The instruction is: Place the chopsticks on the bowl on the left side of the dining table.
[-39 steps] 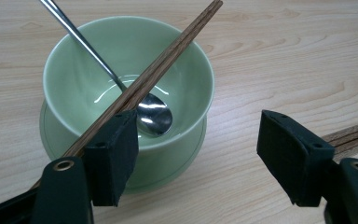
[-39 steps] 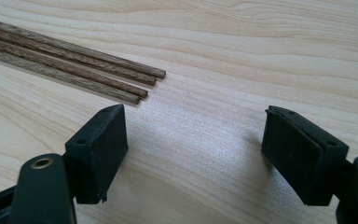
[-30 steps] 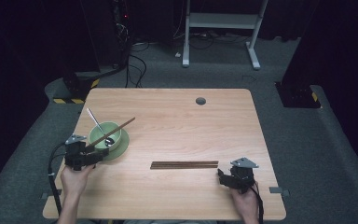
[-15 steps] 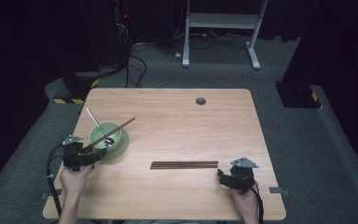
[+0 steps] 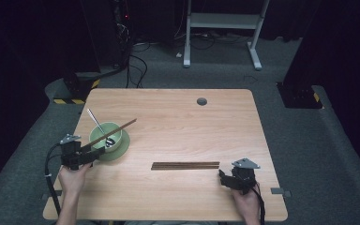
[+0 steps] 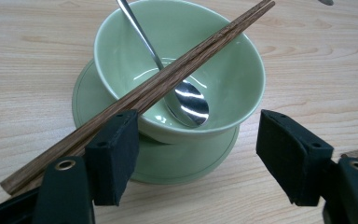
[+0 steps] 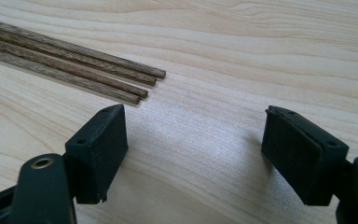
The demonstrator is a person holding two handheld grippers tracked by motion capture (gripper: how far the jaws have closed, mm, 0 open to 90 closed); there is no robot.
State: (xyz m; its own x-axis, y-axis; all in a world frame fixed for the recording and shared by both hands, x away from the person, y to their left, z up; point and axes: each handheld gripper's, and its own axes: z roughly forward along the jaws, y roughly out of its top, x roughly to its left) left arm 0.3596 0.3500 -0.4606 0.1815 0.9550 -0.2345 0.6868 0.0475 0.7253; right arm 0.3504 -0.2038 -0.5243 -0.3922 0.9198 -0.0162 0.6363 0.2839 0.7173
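On the table (image 5: 178, 117), unmarked green bowl (image 6: 182, 70)

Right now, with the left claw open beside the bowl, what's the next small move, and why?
Probably ease the left claw back from the green bowl. Its jaws stand wide open, and the chopsticks already rest across the bowl's rim, above the spoon. More sticks lie by the open right claw.

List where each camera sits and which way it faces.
High view: above the person's side, facing forward and down at the table; forearms, both hands show.
Left gripper view: rides the left gripper, facing the green bowl; its open jaws show.
Right gripper view: rides the right gripper, facing the loose chopsticks; open jaws show.
Shared: bowl, chopsticks appear from above too.
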